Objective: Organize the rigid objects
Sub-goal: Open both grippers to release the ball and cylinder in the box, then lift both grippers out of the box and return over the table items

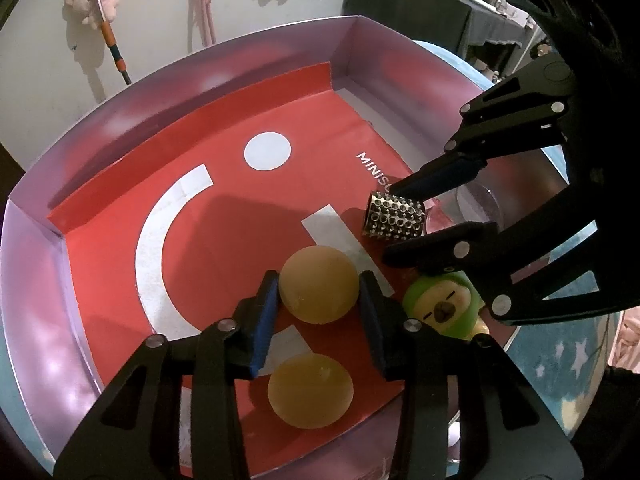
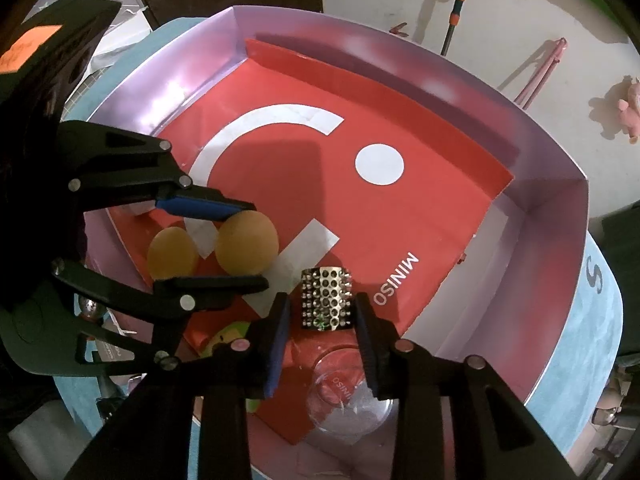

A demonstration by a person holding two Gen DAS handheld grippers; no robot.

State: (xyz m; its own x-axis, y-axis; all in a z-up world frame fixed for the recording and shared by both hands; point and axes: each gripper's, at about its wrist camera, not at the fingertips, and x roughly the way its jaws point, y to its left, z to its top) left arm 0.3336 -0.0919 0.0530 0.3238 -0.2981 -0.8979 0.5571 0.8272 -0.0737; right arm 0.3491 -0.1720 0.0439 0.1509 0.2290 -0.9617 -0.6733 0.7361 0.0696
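A pink box (image 1: 32, 264) with a red printed floor holds the objects. My left gripper (image 1: 318, 304) is open around a tan ball (image 1: 318, 290), with small gaps on both sides; it also shows in the right wrist view (image 2: 248, 242). A second tan ball (image 1: 310, 390) lies closer, between the finger bases. My right gripper (image 2: 322, 312) is open around a perforated metal cylinder (image 2: 326, 298), fingers beside it without clear contact; the cylinder also shows in the left wrist view (image 1: 394, 216). A green toy figure (image 1: 442, 304) sits at the box's near right.
A clear glass cup (image 2: 348, 396) lies under the right gripper by the near box wall. The box rests on a blue star-patterned cloth (image 1: 560, 364). Pink plush toys (image 1: 90, 0) and a broom handle (image 1: 108, 32) lie on the floor beyond.
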